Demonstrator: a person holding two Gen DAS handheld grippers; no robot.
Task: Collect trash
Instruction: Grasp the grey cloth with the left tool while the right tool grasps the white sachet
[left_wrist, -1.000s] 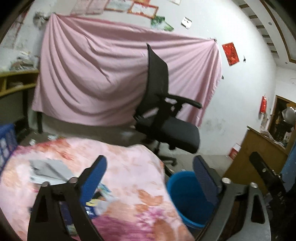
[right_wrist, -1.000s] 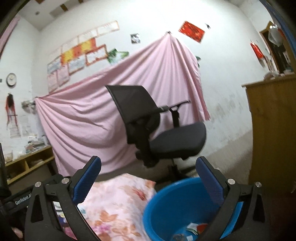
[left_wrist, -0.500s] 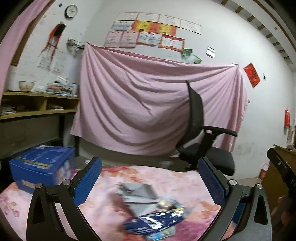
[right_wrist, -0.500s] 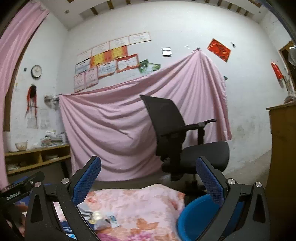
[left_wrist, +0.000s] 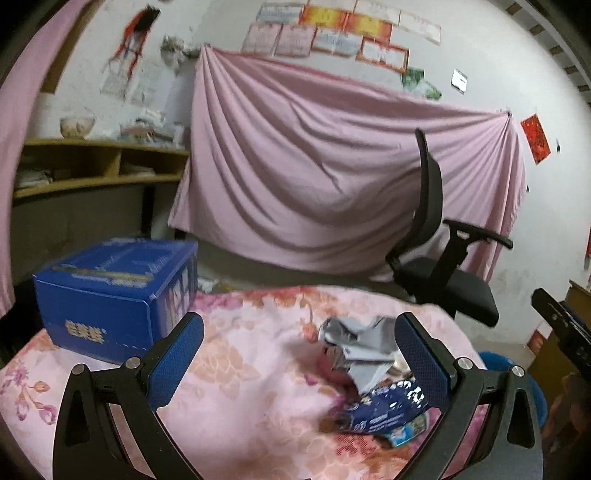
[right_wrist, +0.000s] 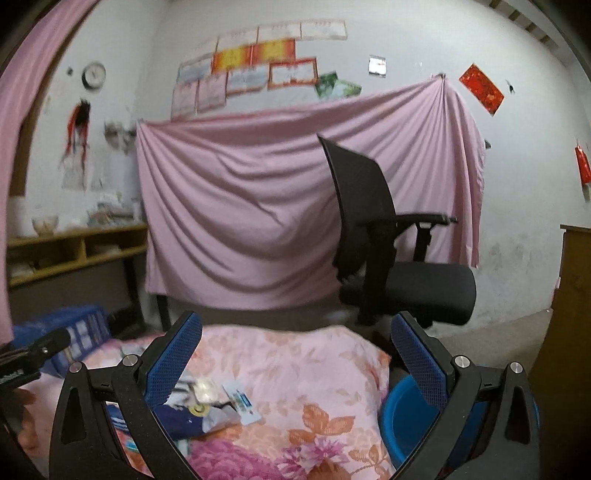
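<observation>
Fingers spread wide on both grippers, nothing held. Left gripper above the flowered cloth, its right pad just beside a heap of trash: crumpled silver wrapper over a blue packet. Blue box at the cloth's left. Right gripper over the same cloth, wrappers by its left pad; blue basin beyond the cloth's right edge. Black chair before a pink drape.

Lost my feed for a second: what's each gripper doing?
Left gripper: open, empty, above the wrappers.
Right gripper: open, empty.
</observation>
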